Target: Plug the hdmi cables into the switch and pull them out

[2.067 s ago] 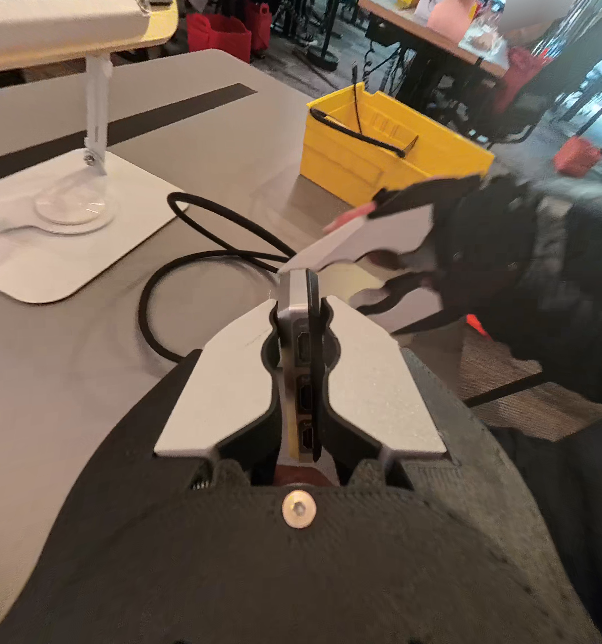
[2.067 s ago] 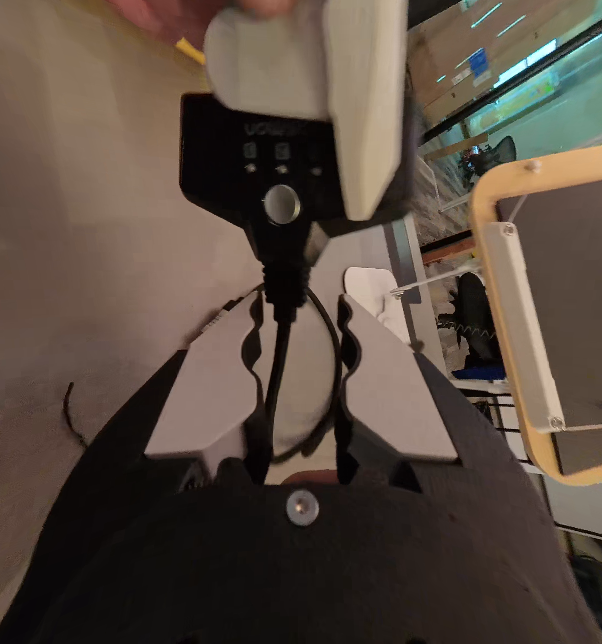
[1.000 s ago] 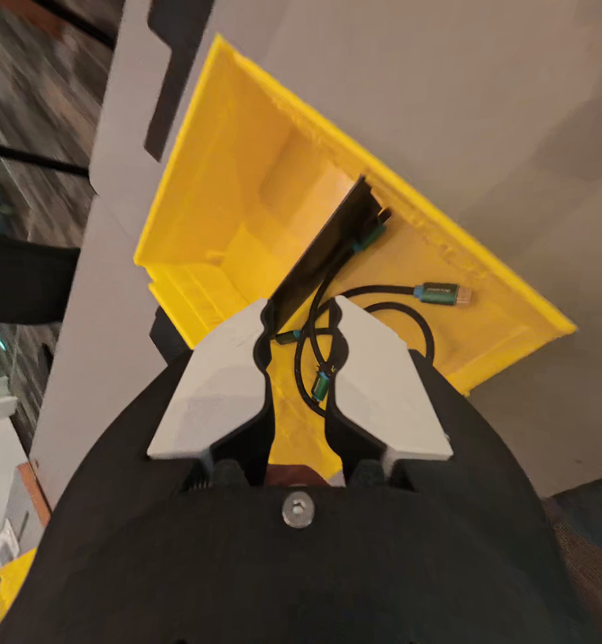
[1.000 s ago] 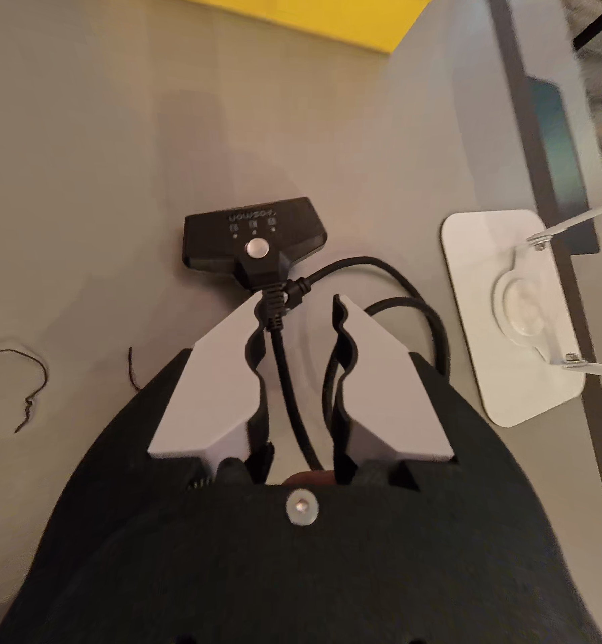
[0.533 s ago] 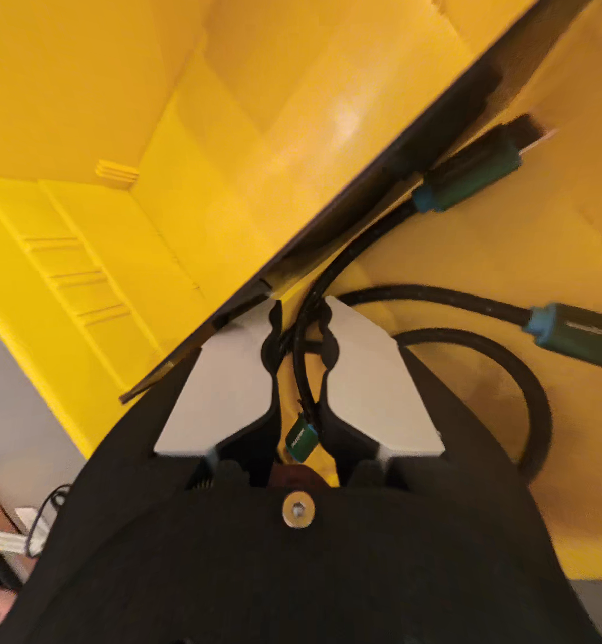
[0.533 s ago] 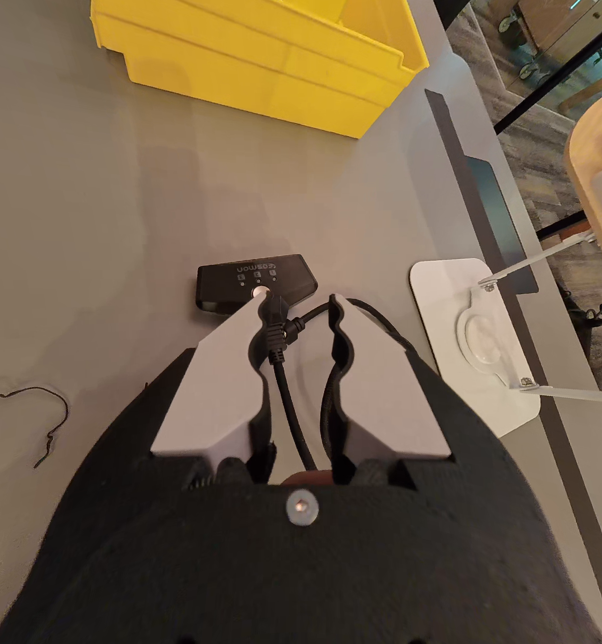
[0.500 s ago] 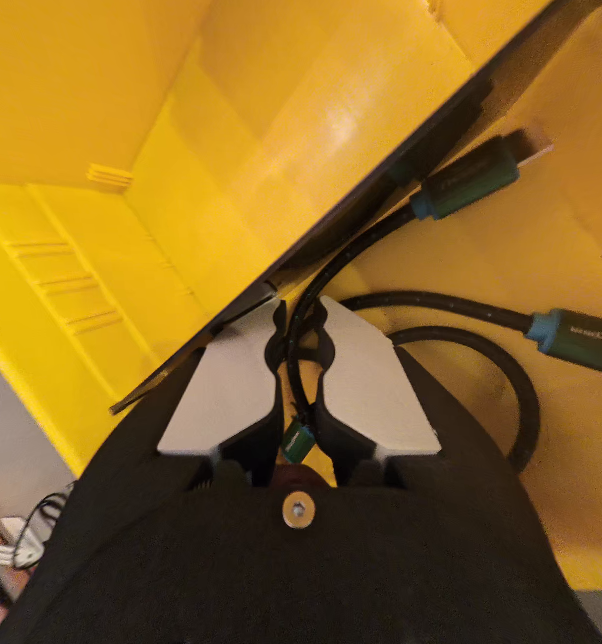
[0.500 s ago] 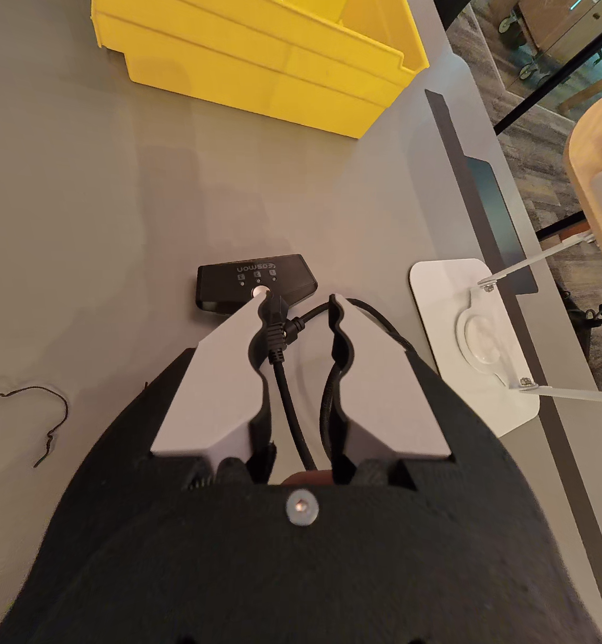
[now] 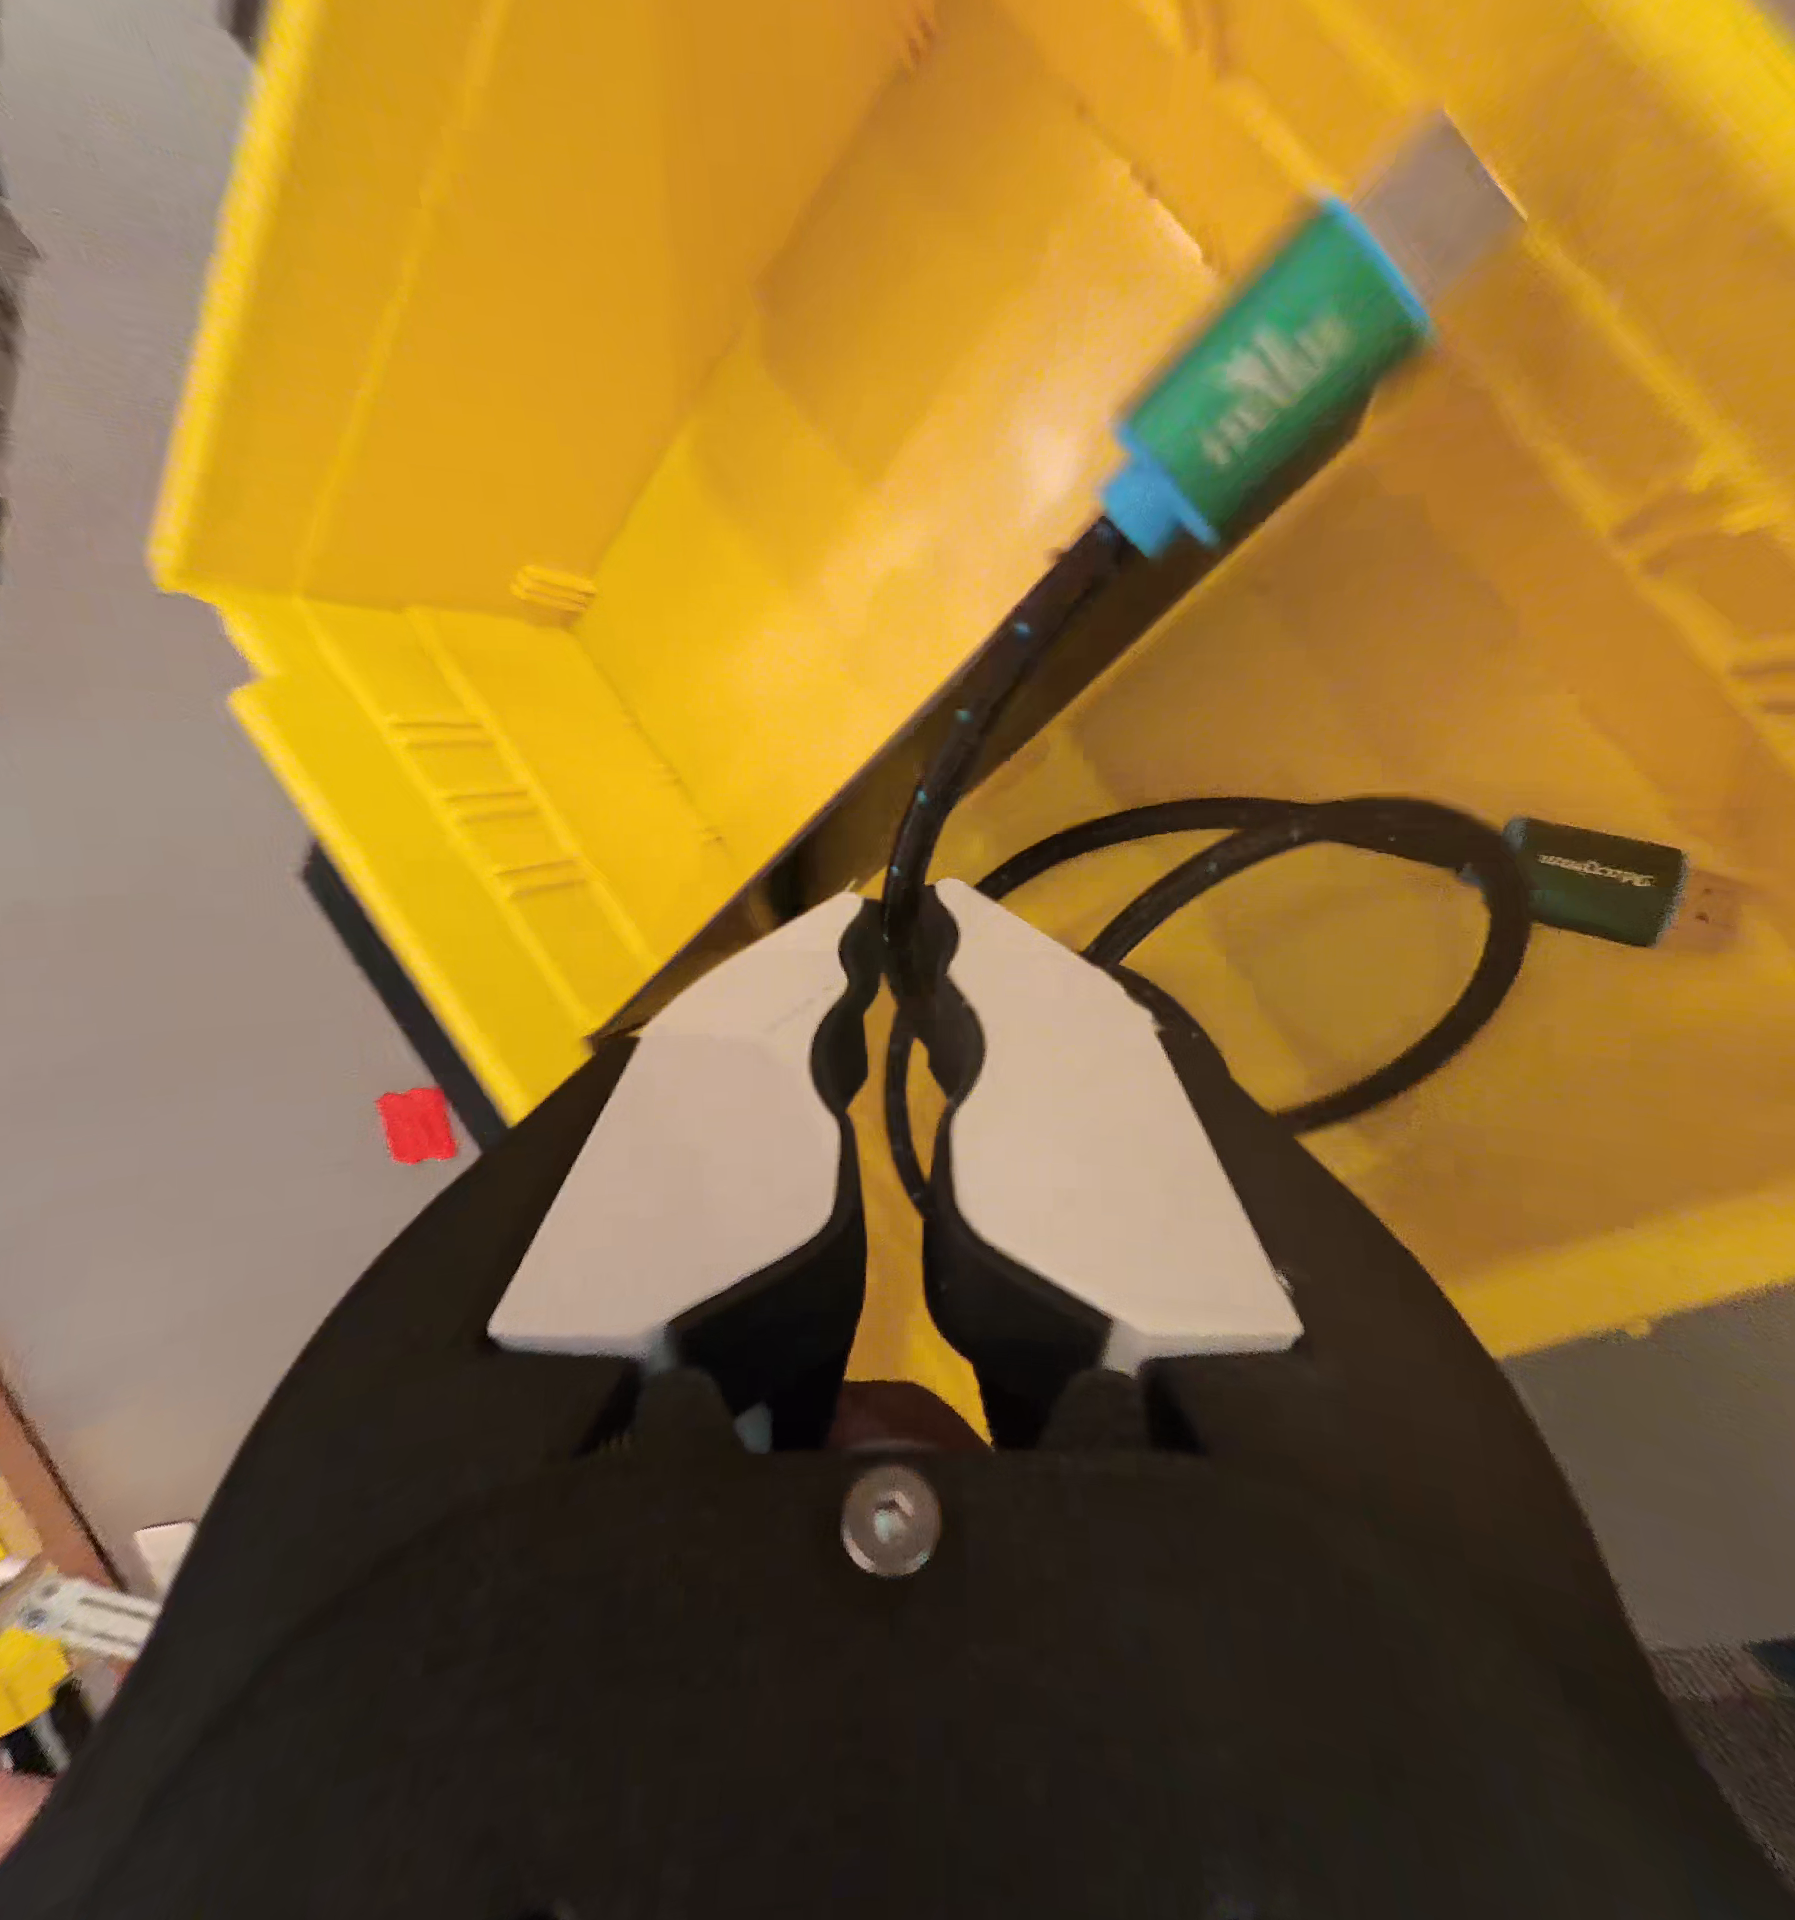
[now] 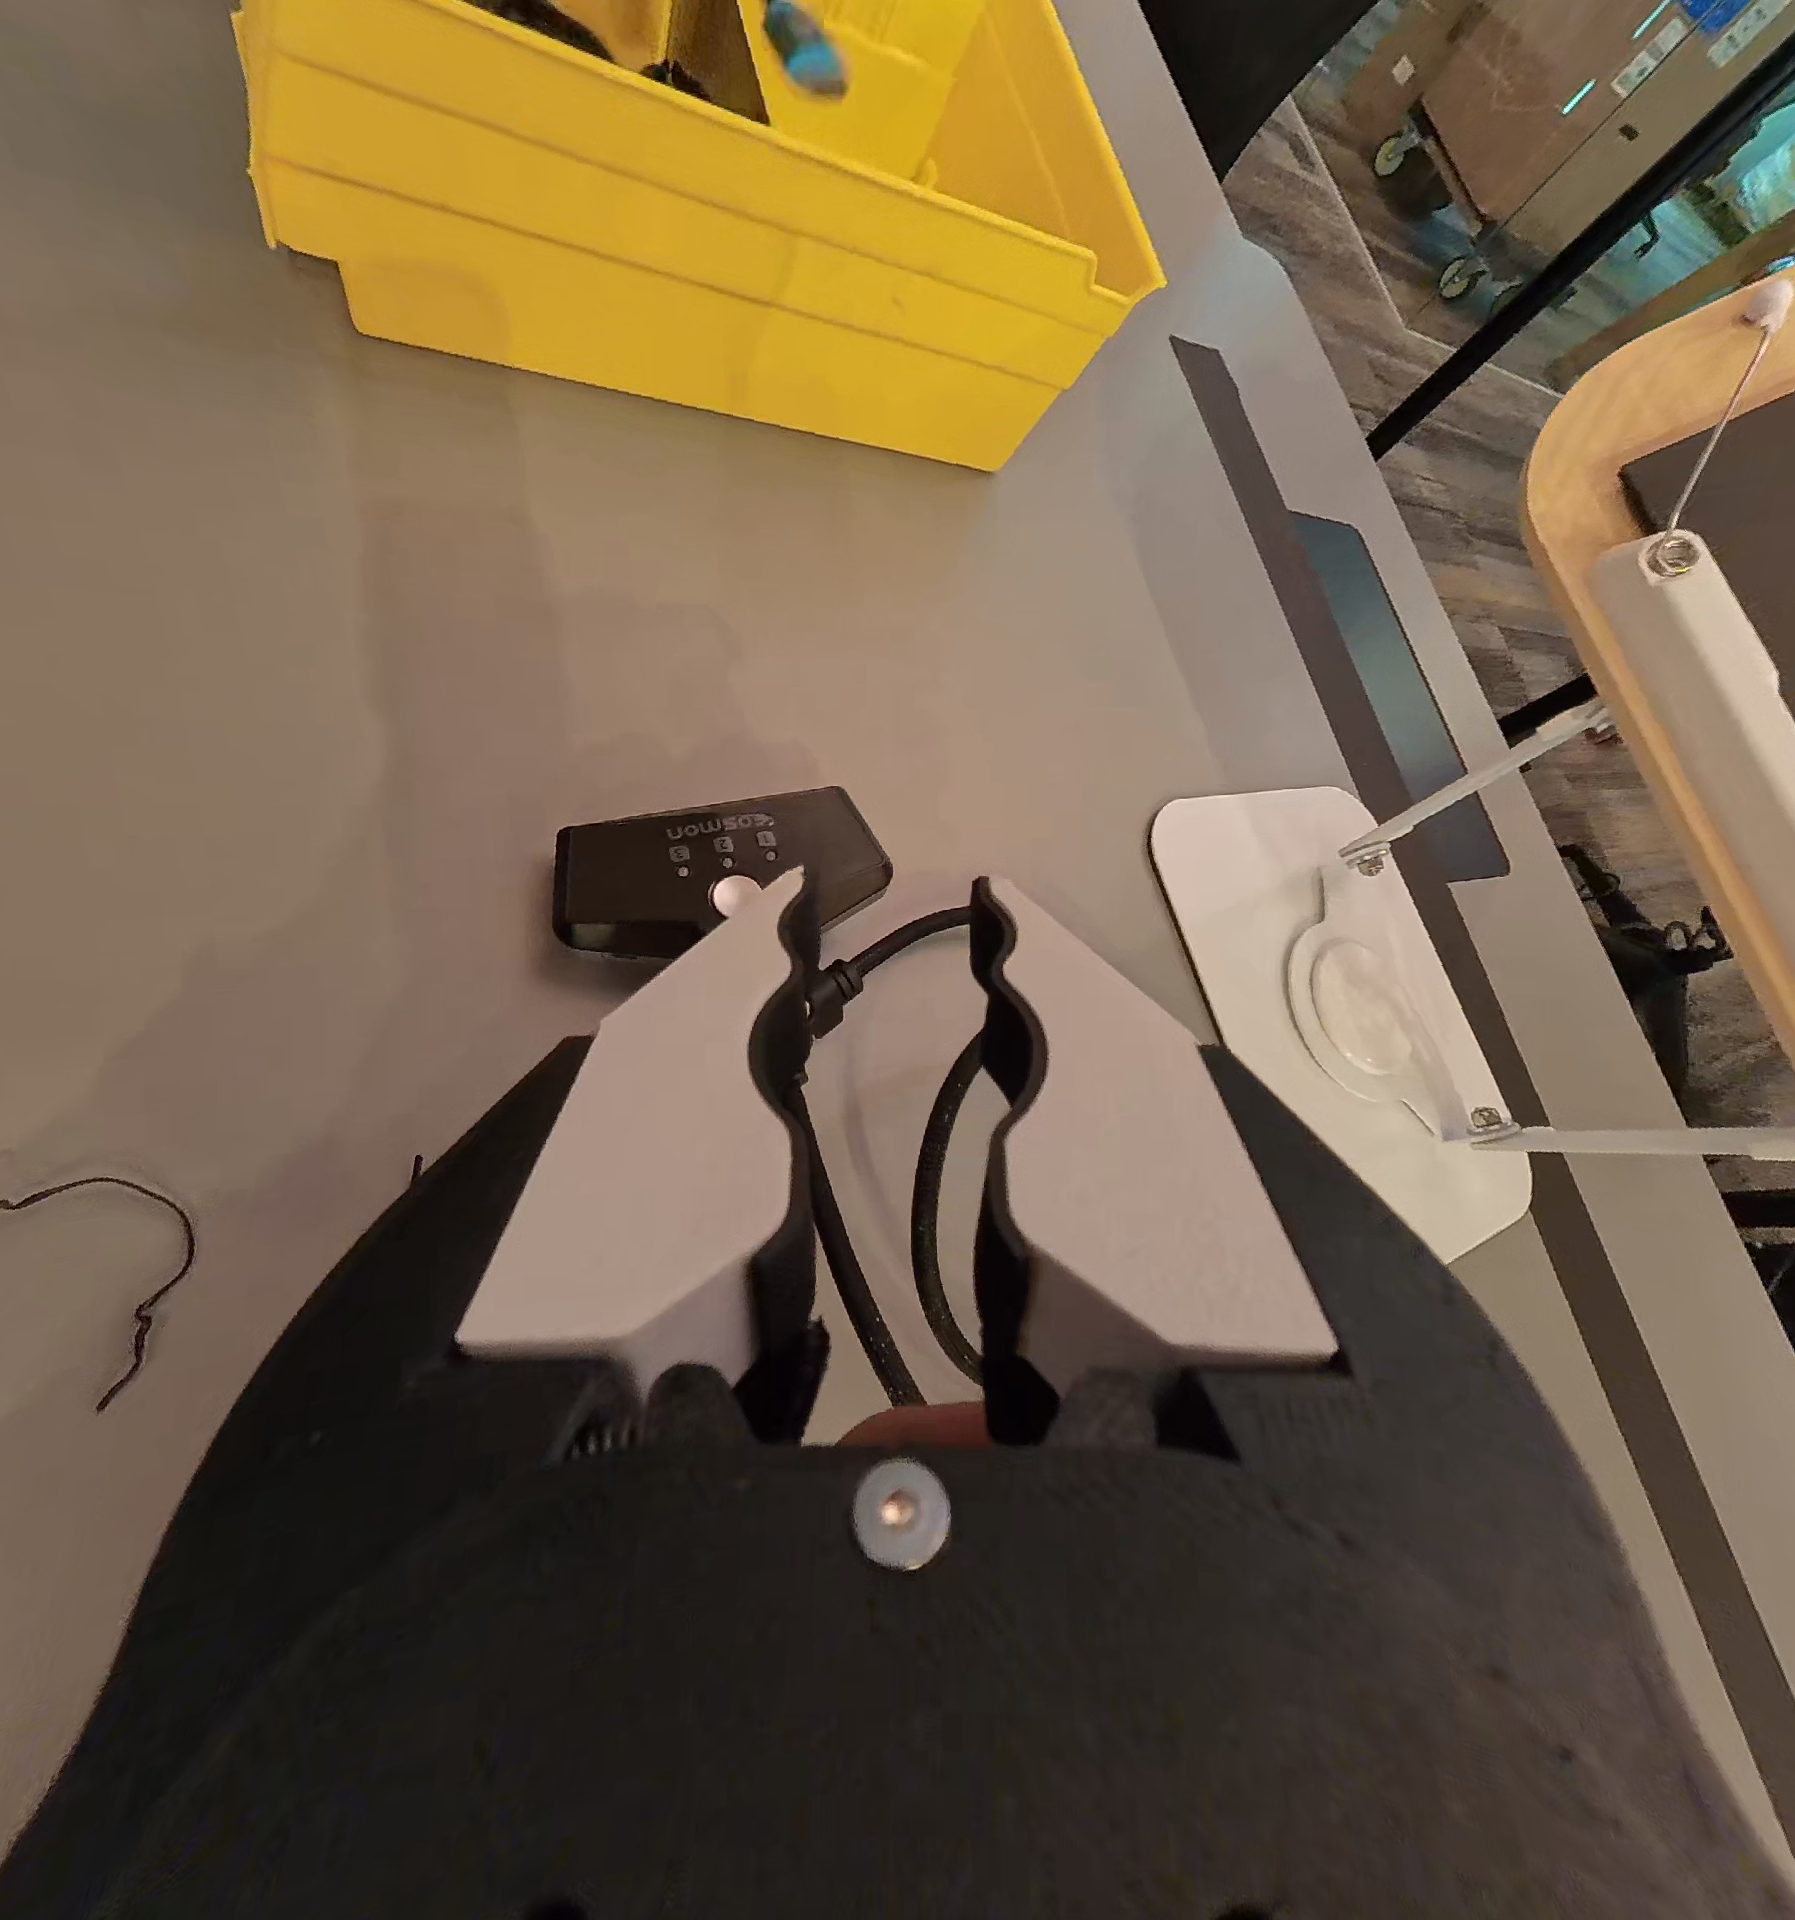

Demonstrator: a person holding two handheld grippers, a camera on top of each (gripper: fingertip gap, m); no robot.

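In the left wrist view my left gripper (image 9: 898, 914) is shut on a black HDMI cable (image 9: 960, 727) and holds it above the yellow bin (image 9: 373, 312). The cable's green plug (image 9: 1277, 374) sticks up past the fingertips, metal end forward. A second HDMI cable (image 9: 1288, 821) with a dark green plug (image 9: 1594, 881) lies coiled in the bin. In the right wrist view the black switch (image 10: 685, 862) lies flat on the grey table (image 10: 249, 675). My right gripper (image 10: 888, 894) is open above the switch's own black lead (image 10: 934, 1174), holding nothing.
The yellow bin (image 10: 664, 270) stands beyond the switch, with a blurred green plug (image 10: 805, 47) over it. A white stand base (image 10: 1340, 1018) sits to the right near the table edge. A loose dark thread (image 10: 145, 1288) lies at the left. A black divider (image 9: 747, 935) stands in the bin. Some 35 centimetres of space lies between my two pairs of fingers. My left tips are about 45 centimetres from the loose dark thread (image 10: 145, 1288), my right tips only 15 centimetres.
My left gripper has shut on the cable in the bin and lifted it, so the green plug now hangs above the bin. My right gripper has drawn back a little from the switch.
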